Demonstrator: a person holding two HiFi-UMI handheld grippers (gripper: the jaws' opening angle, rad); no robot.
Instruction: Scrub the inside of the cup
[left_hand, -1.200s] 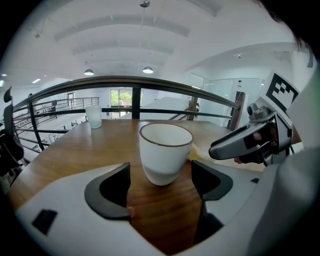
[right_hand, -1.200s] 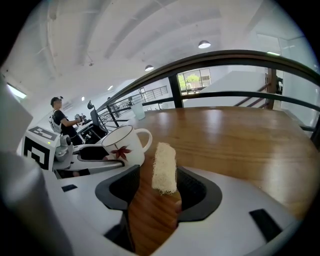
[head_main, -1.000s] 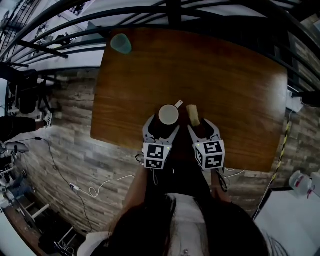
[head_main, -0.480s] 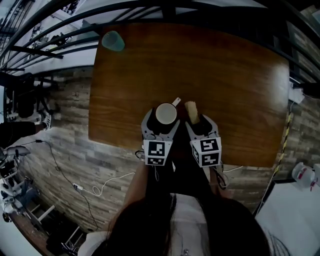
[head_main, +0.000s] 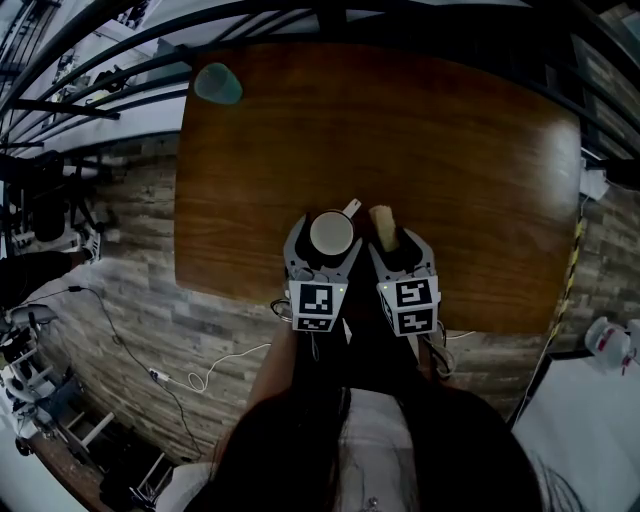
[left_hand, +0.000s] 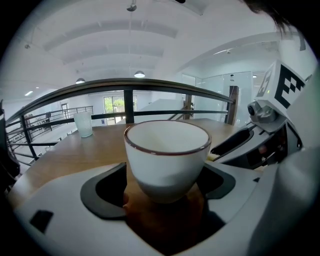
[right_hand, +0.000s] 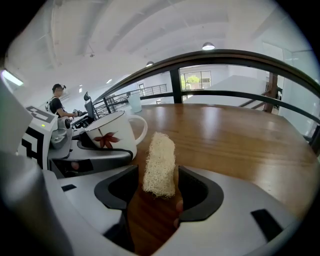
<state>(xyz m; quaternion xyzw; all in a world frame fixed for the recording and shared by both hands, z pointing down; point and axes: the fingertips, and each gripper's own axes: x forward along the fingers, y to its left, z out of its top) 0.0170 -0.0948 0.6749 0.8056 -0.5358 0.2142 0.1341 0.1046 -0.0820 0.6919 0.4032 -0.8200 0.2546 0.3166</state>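
head view, hand-held grippers (head_main: 328, 243) (head_main: 400, 248) tilted down, just opened astride cup (head_main: 331, 230), loofah (head_main: 383, 224)

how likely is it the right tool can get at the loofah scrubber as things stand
Very likely yes: the scrubber sits between the right tool's jaws, which have just been opening and don't press it. Nothing blocks it; the cup is clear to its left.

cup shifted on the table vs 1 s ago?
No. The cup keeps its spot beside the sponge, at the same gap from the table near edge.
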